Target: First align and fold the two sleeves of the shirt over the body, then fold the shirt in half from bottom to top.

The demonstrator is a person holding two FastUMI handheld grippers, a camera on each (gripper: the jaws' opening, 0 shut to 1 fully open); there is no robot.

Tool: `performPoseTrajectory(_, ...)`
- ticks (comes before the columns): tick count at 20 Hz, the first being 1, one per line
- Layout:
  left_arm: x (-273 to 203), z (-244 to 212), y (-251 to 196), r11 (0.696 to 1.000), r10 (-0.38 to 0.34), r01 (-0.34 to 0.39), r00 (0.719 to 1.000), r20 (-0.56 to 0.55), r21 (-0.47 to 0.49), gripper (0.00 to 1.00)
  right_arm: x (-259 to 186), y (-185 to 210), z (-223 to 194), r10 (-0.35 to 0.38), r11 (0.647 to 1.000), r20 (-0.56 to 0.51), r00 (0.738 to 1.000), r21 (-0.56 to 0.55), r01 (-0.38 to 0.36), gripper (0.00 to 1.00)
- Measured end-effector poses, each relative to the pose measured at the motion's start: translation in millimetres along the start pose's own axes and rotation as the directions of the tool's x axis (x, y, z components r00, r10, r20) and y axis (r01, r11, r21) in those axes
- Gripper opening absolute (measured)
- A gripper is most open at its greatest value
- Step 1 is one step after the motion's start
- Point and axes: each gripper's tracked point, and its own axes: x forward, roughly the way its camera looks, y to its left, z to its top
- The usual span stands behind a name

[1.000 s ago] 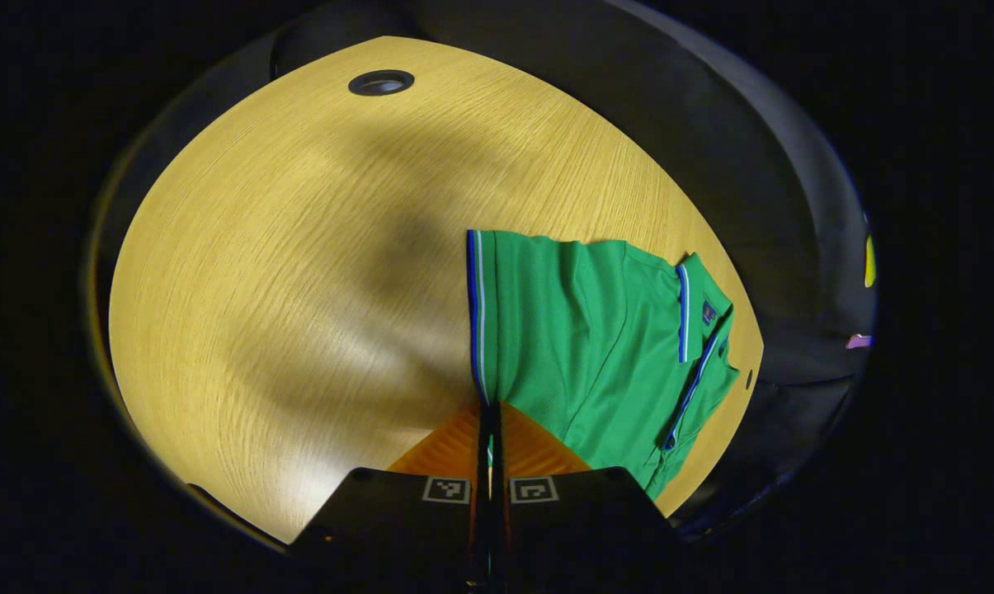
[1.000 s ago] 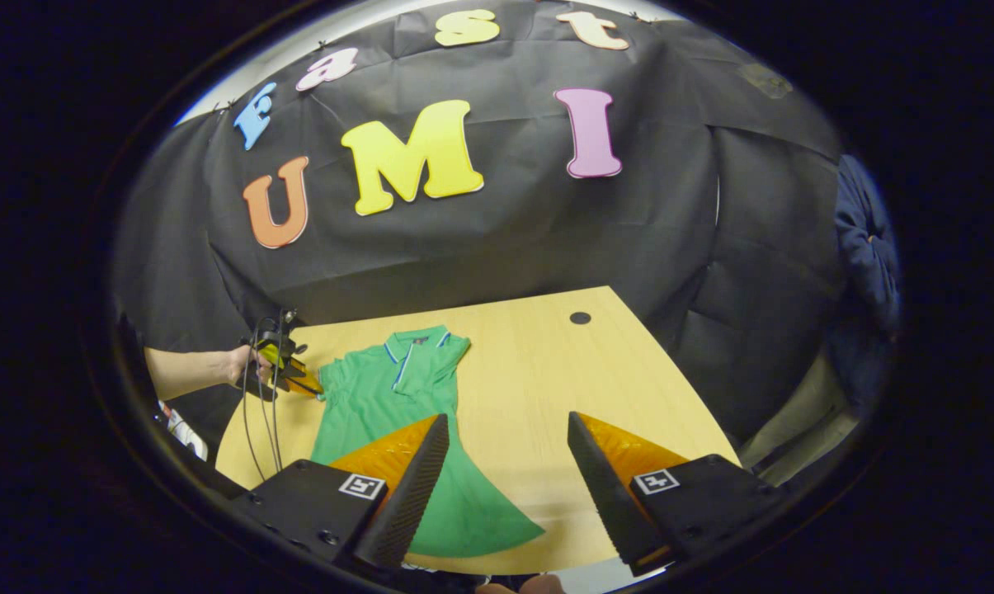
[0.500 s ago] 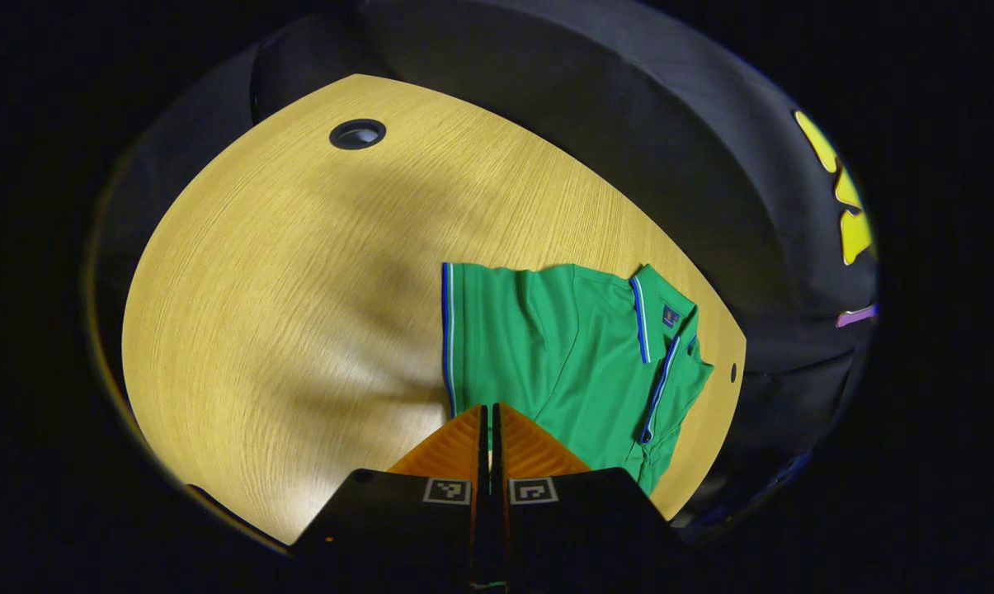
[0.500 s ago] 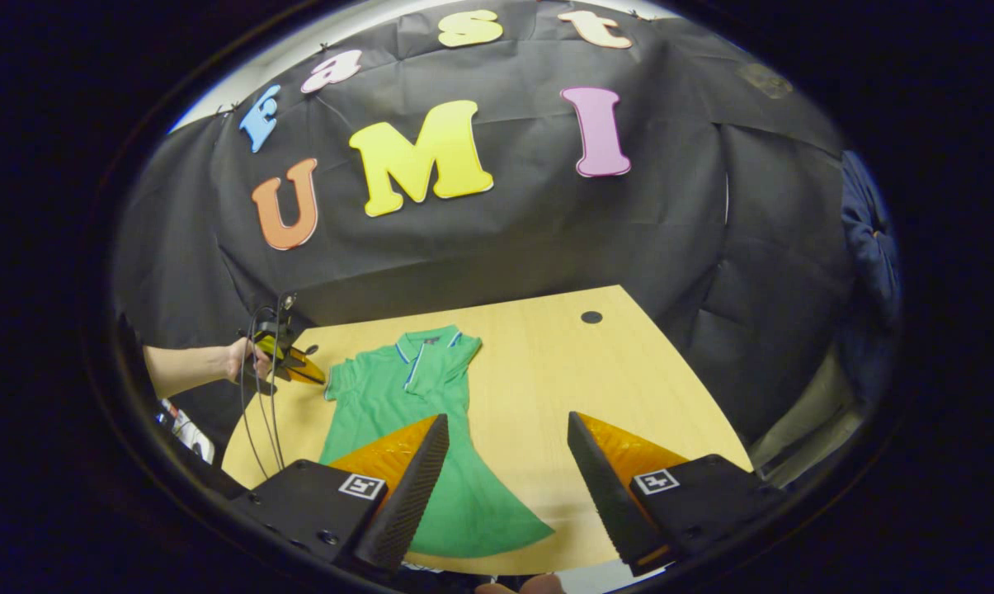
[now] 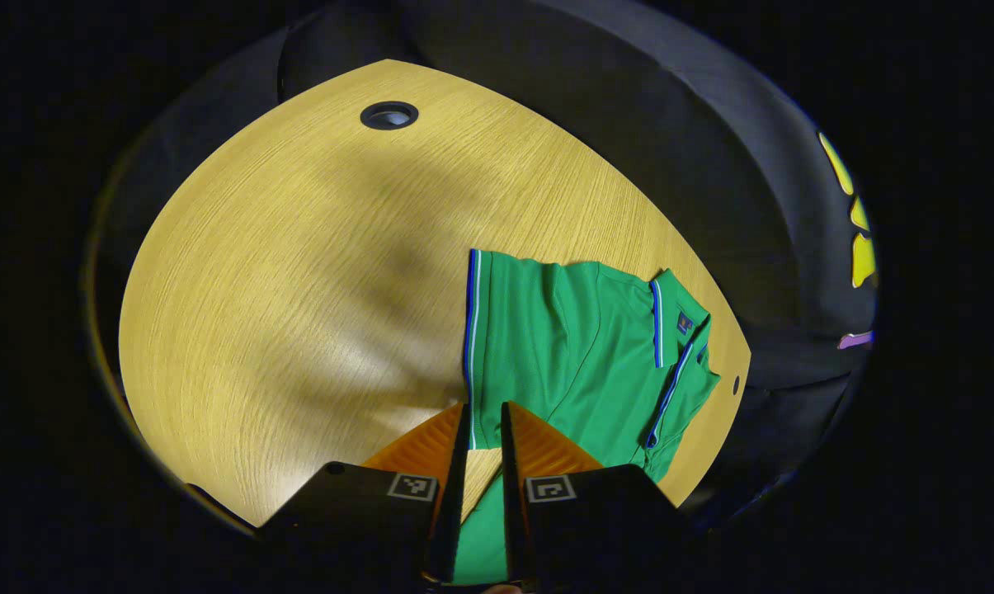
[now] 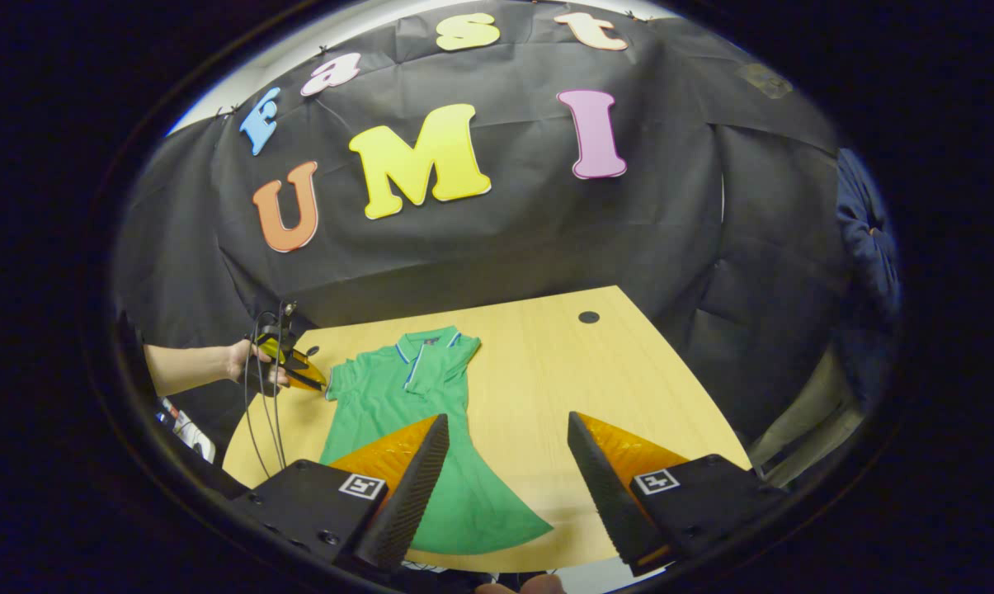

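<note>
Hovering over the near edge of the table (image 6: 538, 388), right gripper (image 6: 509, 458) with fingers spread wide, gripping nothing. Lying flat on that table toward its left side, green shirt (image 6: 406, 412), collar pointing at the far edge. Sitting at the shirt's left sleeve (image 5: 484, 346), left gripper (image 5: 480, 429), fingers slightly parted around the striped cuff edge, hand (image 6: 245, 363) holding it.

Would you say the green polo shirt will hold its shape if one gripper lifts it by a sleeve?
Probably not. The green polo shirt lies limp with soft creases on the wooden table, so it should drape and sag. Being thin knit, it likely drags rather than slides cleanly.
</note>
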Motion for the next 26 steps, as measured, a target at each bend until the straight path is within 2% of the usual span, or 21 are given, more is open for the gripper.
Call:
performPoseTrajectory(1, 1.1, 1.1, -1.0, 1.000, -0.001, 0.001, 1.000, -0.001, 0.005, 0.15, -0.5, -1.7, -2.0, -0.003, 1.000, -0.004, 1.000, -0.002, 0.003, 0.82)
performPoseTrajectory(3, 8.5, 1.0, -0.6, 1.000, 0.019, -0.018, 1.000, -0.010, 0.018, 0.54, 0.6, -3.3, -6.4, -0.007, 1.000, -0.019, 1.000, 0.002, 0.007, 0.82)
performPoseTrajectory(4, 13.9, -0.4, -0.4, 0.999, 0.024, -0.024, 1.000, -0.018, 0.025, 0.74, 1.8, -4.3, -6.8, -0.009, 1.000, -0.023, 1.000, 0.003, 0.009, 0.93)
performPoseTrajectory(6, 20.6, -1.8, -3.6, 0.999, 0.015, -0.013, 0.999, -0.042, 0.038, 0.75, 3.6, -7.6, -7.4, -0.019, 1.000, -0.026, 0.999, -0.001, 0.019, 0.93)
performPoseTrajectory(7, 23.8, -2.5, -5.1, 0.999, 0.010, -0.008, 0.999, -0.052, 0.040, 0.87, 4.3, -9.4, -7.2, -0.023, 1.000, -0.028, 0.999, -0.001, 0.023, 0.93)
performPoseTrajectory(8, 25.3, -3.2, -4.7, 0.999, 0.021, -0.019, 0.998, -0.058, 0.046, 0.75, 5.2, -10.4, -7.9, -0.027, 1.000, -0.032, 0.999, 0.002, 0.027, 0.93)
performPoseTrajectory(9, 27.6, -1.2, -6.1, 0.998, 0.015, -0.011, 0.998, -0.057, 0.064, 0.75, 5.8, -11.2, -8.9, -0.029, 1.000, -0.035, 0.999, 0.005, 0.029, 0.93)
performPoseTrajectory(10, 28.5, -1.7, -6.8, 0.997, 0.022, -0.017, 0.998, -0.061, 0.080, 0.82, 6.6, -11.6, -9.7, -0.032, 0.999, -0.038, 0.999, 0.006, 0.033, 0.93)
performPoseTrajectory(11, 29.0, -1.3, -7.7, 0.996, 0.030, -0.024, 0.997, -0.070, 0.091, 0.72, 7.9, -12.3, -10.0, -0.037, 0.999, -0.041, 0.998, 0.006, 0.037, 0.93)
performPoseTrajectory(12, 30.7, -1.9, -10.3, 0.995, 0.035, -0.027, 0.996, -0.081, 0.099, 0.72, 7.7, -12.6, -10.9, -0.039, 0.999, -0.044, 0.998, 0.007, 0.040, 0.82)
performPoseTrajectory(13, 32.3, -2.6, -14.6, 0.994, 0.033, -0.023, 0.995, -0.091, 0.110, 0.72, 8.8, -12.6, -10.8, -0.043, 0.999, -0.045, 0.998, 0.008, 0.044, 0.93)
performPoseTrajectory(14, 35.4, -6.1, -11.4, 0.993, 0.059, -0.048, 0.993, -0.100, 0.110, 0.70, 9.9, -14.3, -12.7, -0.050, 0.999, -0.047, 0.998, 0.007, 0.050, 0.93)
performPoseTrajectory(15, 38.2, -5.5, -9.8, 0.992, 0.083, -0.074, 0.993, -0.089, 0.100, 0.55, 11.0, -15.4, -13.7, -0.058, 0.998, -0.050, 0.997, 0.005, 0.058, 0.93)
performPoseTrajectory(16, 39.8, -5.2, -10.1, 0.992, 0.089, -0.080, 0.992, -0.087, 0.100, 0.29, 9.2, -18.3, -15.7, -0.067, 0.998, -0.053, 0.996, 0.005, 0.067, 0.93)
performPoseTrajectory(17, 38.2, -4.4, -10.5, 0.992, 0.087, -0.078, 0.992, -0.087, 0.101, 0.21, 8.7, -19.1, -15.6, -0.072, 0.997, -0.053, 0.996, 0.009, 0.072, 0.82)
performPoseTrajectory(18, 37.3, -6.0, -11.6, 0.993, 0.072, -0.063, 0.993, -0.093, 0.095, 0.17, 8.0, -20.6, -16.7, -0.076, 0.997, -0.054, 0.996, 0.016, 0.077, 0.93)
performPoseTrajectory(20, 37.6, -7.5, -12.5, 0.997, 0.043, -0.037, 0.994, -0.099, 0.064, 0.09, 11.0, -23.4, -18.1, -0.082, 0.996, -0.059, 0.995, 0.029, 0.084, 0.93)
performPoseTrajectory(22, 32.2, -4.8, -9.7, 0.997, 0.048, -0.043, 0.996, -0.081, 0.056, 0.04, 12.7, -24.8, -17.0, -0.084, 0.995, -0.059, 0.995, 0.041, 0.086, 0.93)
performPoseTrajectory(24, 19.2, 5.5, -14.5, 0.996, 0.018, -0.015, 0.999, -0.032, 0.087, 0.03, 14.0, -23.1, -18.0, -0.078, 0.996, -0.061, 0.995, 0.043, 0.081, 0.93)
performPoseTrajectory(25, 13.5, 8.9, -18.1, 0.994, 0.006, -0.004, 1.000, -0.015, 0.111, 0.08, 14.2, -21.3, -18.7, -0.074, 0.996, -0.064, 0.995, 0.044, 0.077, 0.93)
performPoseTrajectory(26, 10.4, 7.6, -21.1, 0.991, -0.001, 0.003, 1.000, -0.017, 0.130, 0.03, 14.8, -17.4, -18.5, -0.065, 0.997, -0.063, 0.996, 0.048, 0.068, 0.93)
